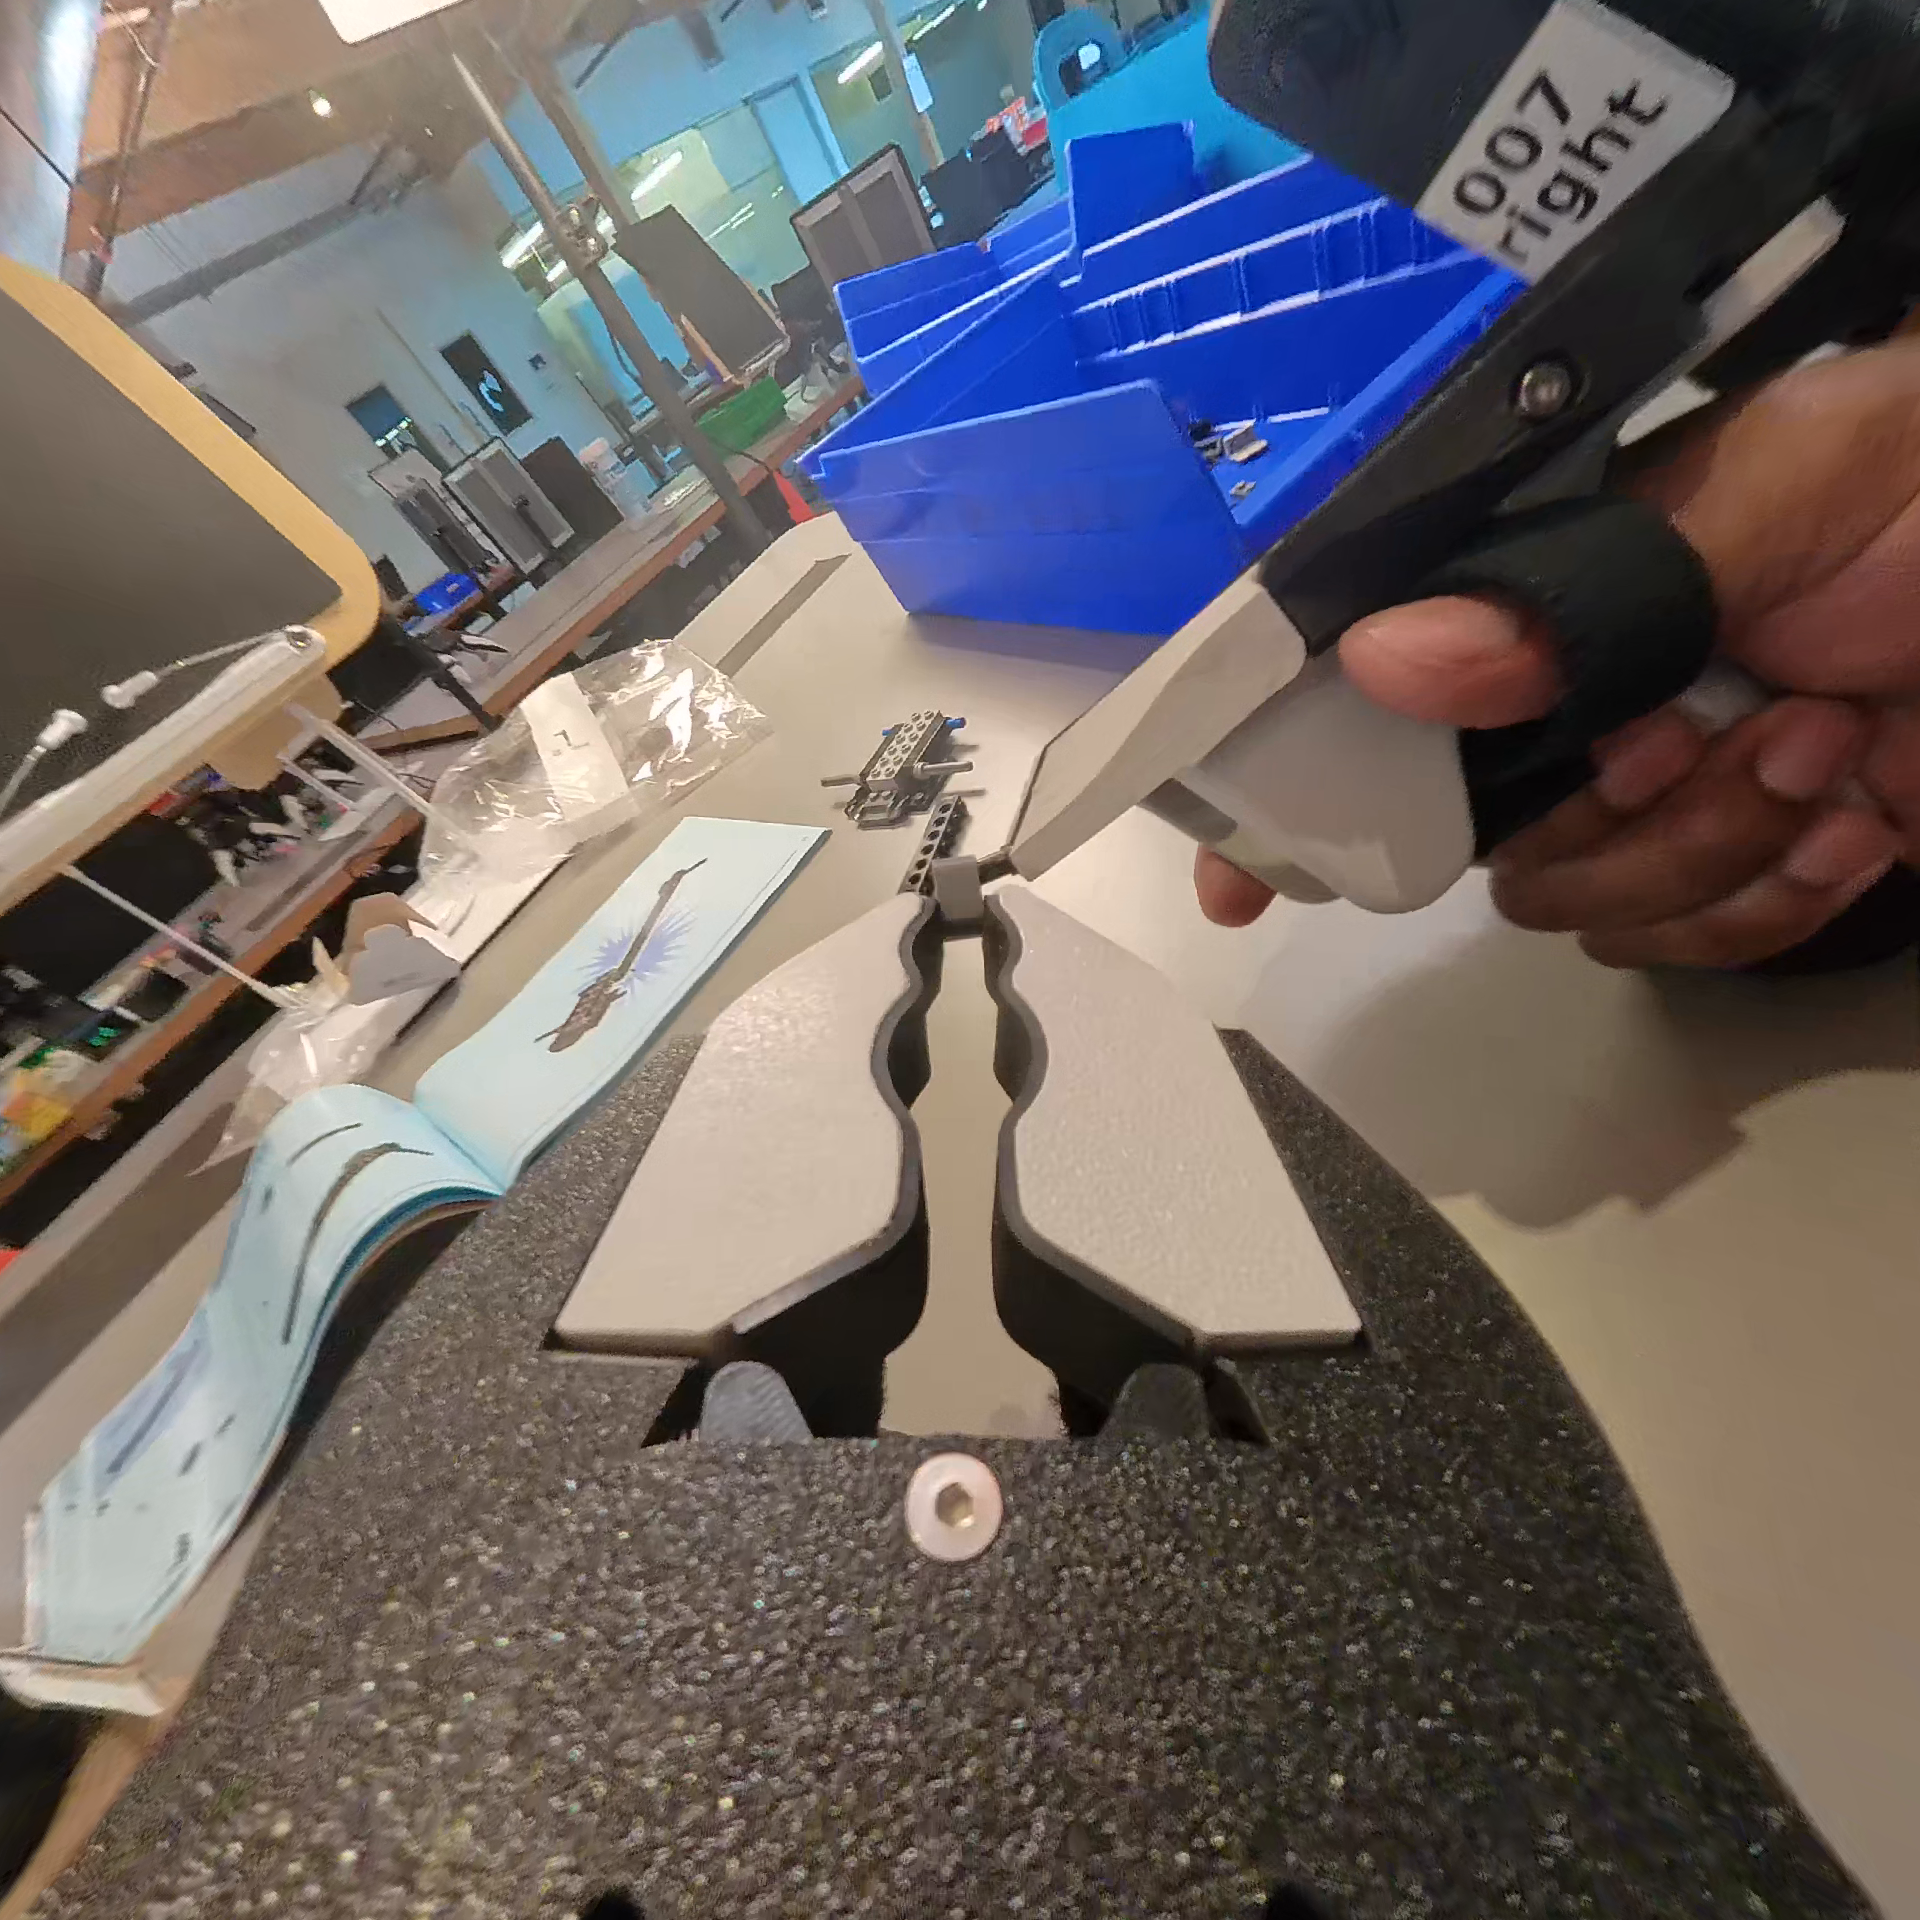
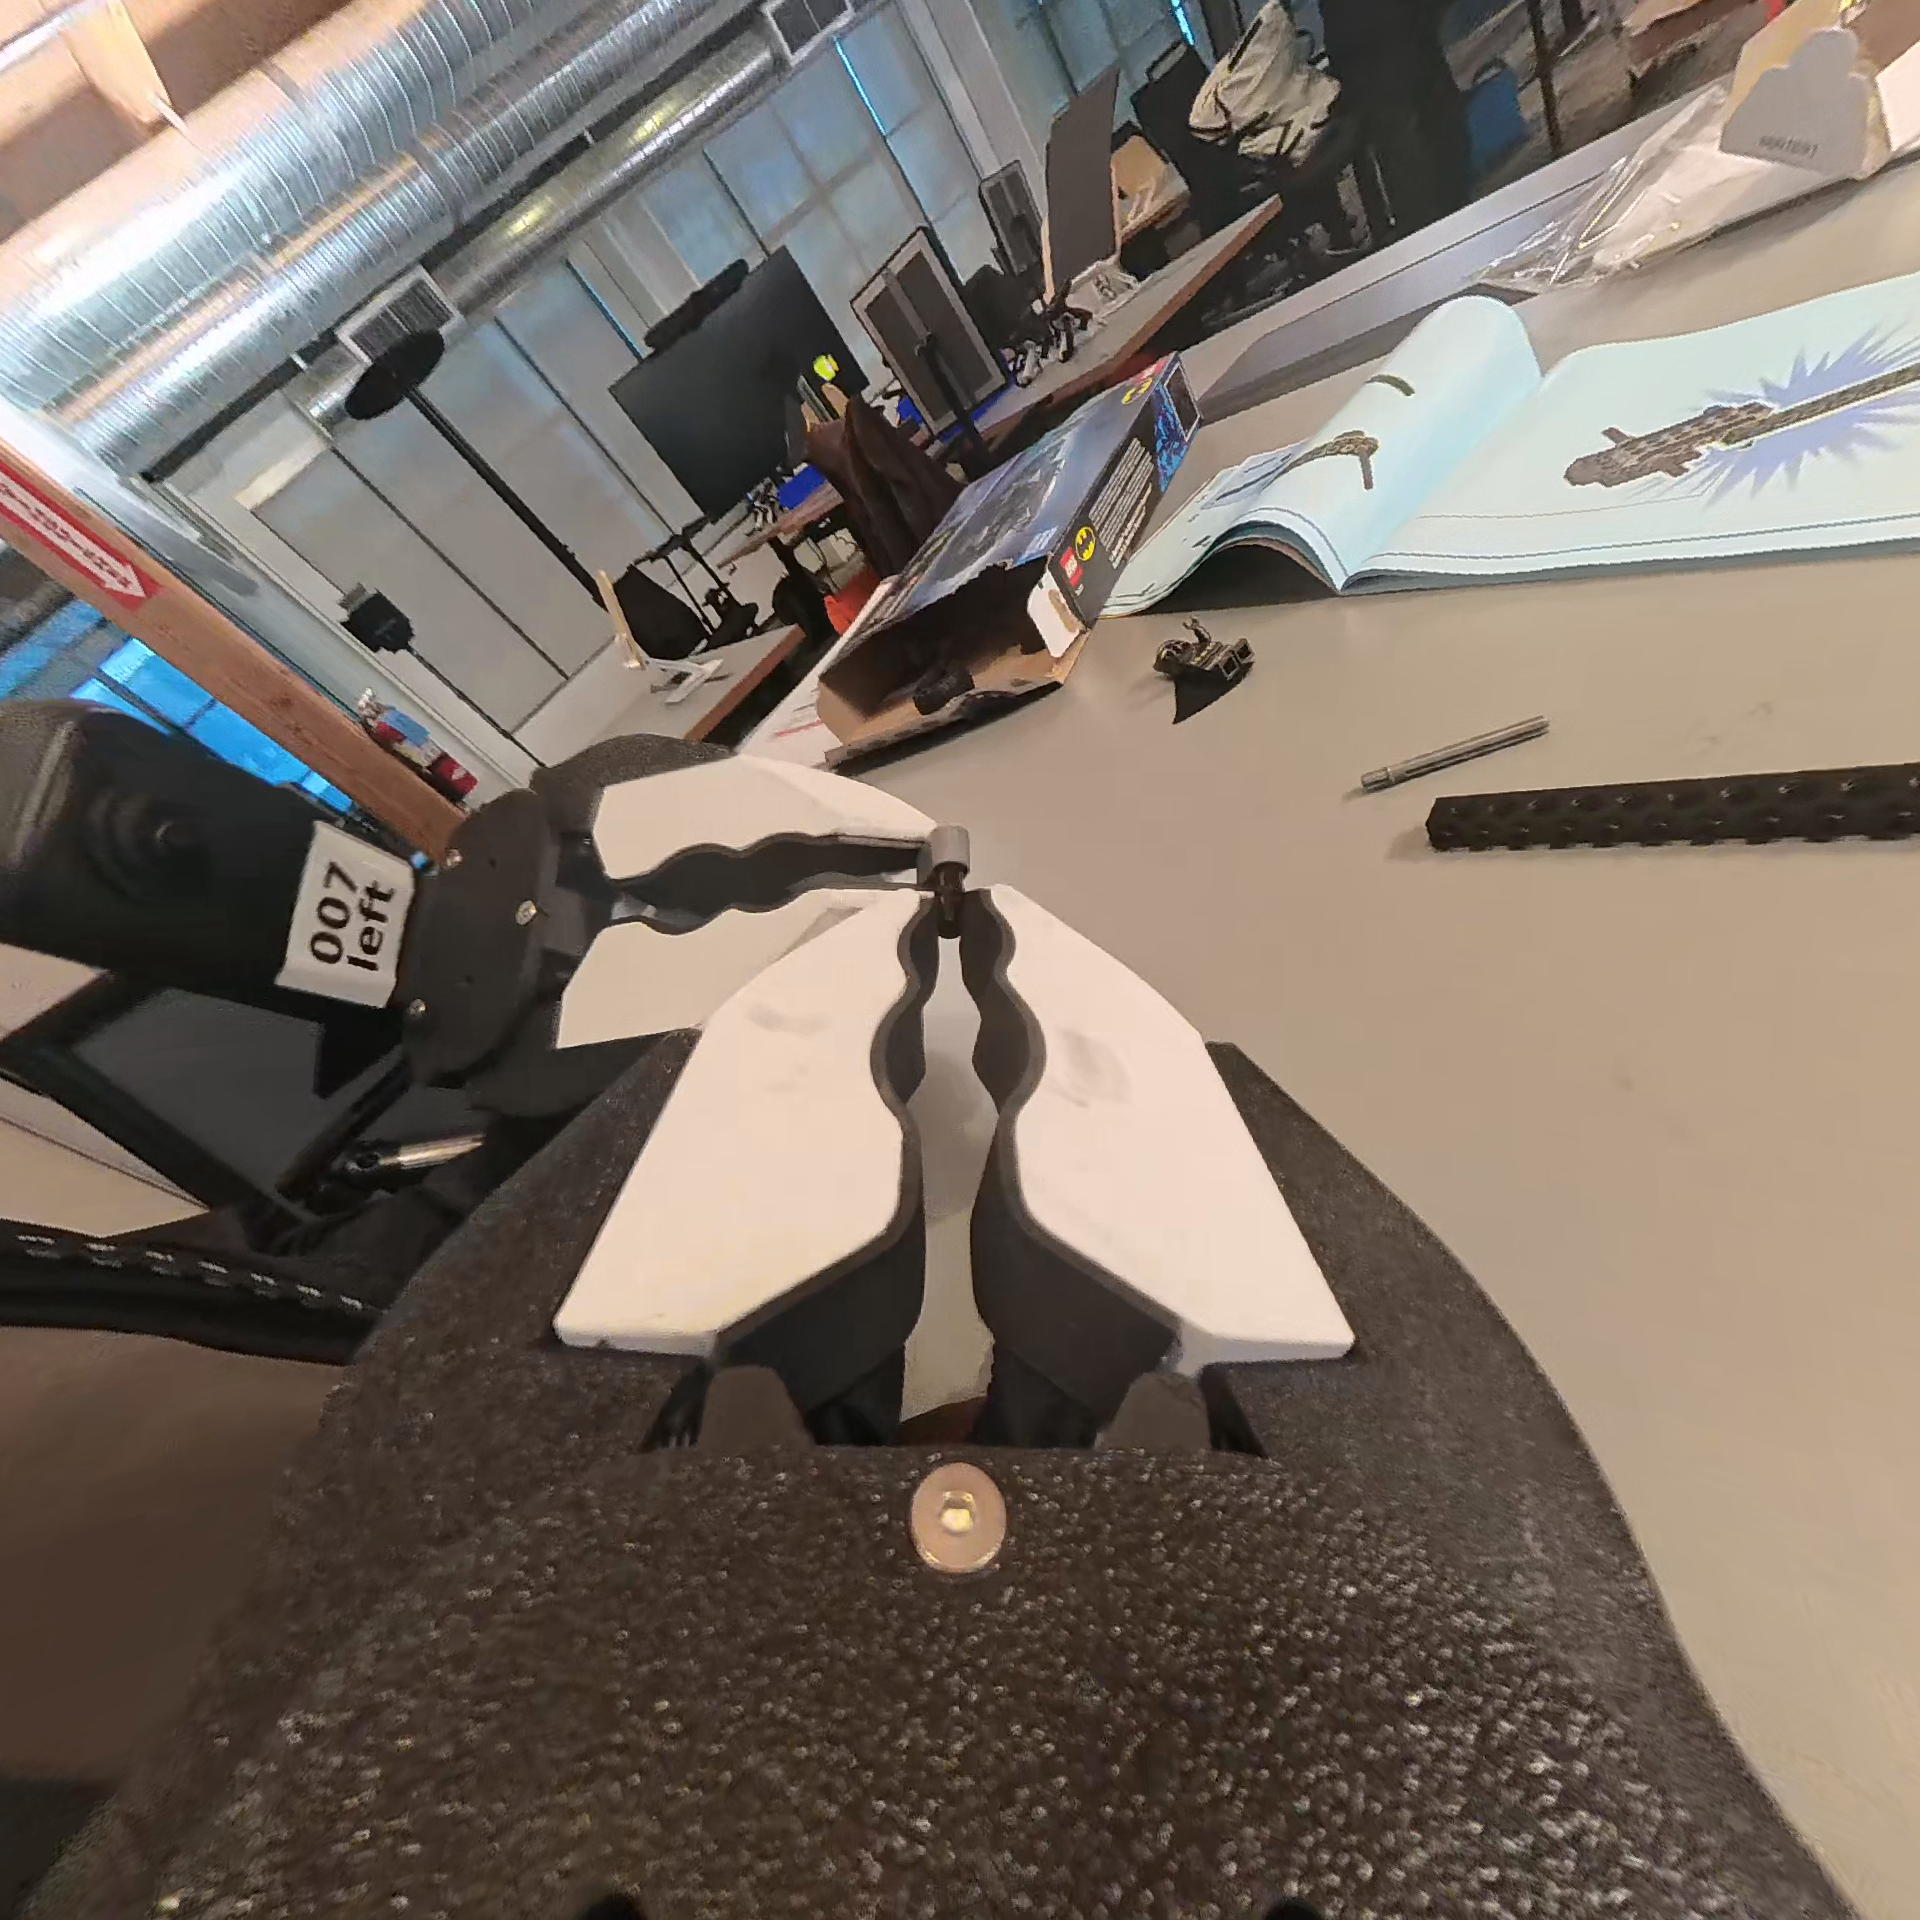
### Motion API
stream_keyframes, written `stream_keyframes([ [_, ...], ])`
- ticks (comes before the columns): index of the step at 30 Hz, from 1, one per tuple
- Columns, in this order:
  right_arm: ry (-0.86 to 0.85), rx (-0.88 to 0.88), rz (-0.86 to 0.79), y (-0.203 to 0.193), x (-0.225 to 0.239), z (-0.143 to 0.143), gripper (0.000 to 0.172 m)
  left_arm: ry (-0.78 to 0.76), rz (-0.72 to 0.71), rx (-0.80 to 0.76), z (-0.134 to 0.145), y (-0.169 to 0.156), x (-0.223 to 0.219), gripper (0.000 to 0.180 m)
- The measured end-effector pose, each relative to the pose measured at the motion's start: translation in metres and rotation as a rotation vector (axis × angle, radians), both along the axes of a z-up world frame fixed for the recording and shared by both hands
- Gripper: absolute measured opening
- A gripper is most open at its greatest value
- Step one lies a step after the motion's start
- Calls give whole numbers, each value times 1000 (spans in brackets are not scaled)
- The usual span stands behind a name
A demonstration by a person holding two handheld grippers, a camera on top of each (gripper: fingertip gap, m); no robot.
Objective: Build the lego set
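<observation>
My left gripper (image 1: 958,906) is shut on a small grey cylindrical connector (image 1: 958,885) and holds it above the grey table (image 1: 1351,1039). My right gripper (image 2: 948,921) is shut on a small black pin (image 2: 948,894). The pin's far end meets the grey connector (image 2: 952,844). In the left wrist view the right gripper (image 1: 1023,857) comes in from the right, held by a hand (image 1: 1766,727), and the pin (image 1: 995,860) touches the connector's side. In the right wrist view the left gripper (image 2: 923,858) comes in from the left.
A long black beam with holes (image 2: 1662,821), a grey axle (image 2: 1455,750) and a small black assembly (image 2: 1205,657) lie on the table. An open booklet (image 2: 1558,478) and an opened box (image 2: 997,561) lie beyond. Blue bins (image 1: 1091,468), a dark grey assembly (image 1: 904,769) and a plastic bag (image 1: 582,738) are nearby. The grippers are tip to tip, or close to it. Left tips and right tips are each some 20 cm from the small black assembly (image 2: 1205,657).
</observation>
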State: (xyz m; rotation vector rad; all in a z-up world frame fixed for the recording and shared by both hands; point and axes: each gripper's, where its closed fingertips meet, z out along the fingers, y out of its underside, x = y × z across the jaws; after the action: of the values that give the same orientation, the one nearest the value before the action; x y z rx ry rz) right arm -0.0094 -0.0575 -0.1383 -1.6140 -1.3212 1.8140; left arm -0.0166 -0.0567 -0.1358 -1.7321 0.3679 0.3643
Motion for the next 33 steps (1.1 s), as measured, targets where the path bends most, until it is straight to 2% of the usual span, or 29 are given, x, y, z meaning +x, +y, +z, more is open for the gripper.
stream_keyframes([
  [18,-16,-439,53,-3,0,4,5,-71,-15,44,5,-3,1,7],
  [22,12,-351,-9,-2,-1,6,5,-136,-27,48,5,-2,1,7],
  [29,69,-3,-128,-5,-3,9,5,-228,-52,64,9,-4,0,7],
  [33,80,71,-152,-6,-3,10,5,-234,-58,71,10,-5,0,7],
])
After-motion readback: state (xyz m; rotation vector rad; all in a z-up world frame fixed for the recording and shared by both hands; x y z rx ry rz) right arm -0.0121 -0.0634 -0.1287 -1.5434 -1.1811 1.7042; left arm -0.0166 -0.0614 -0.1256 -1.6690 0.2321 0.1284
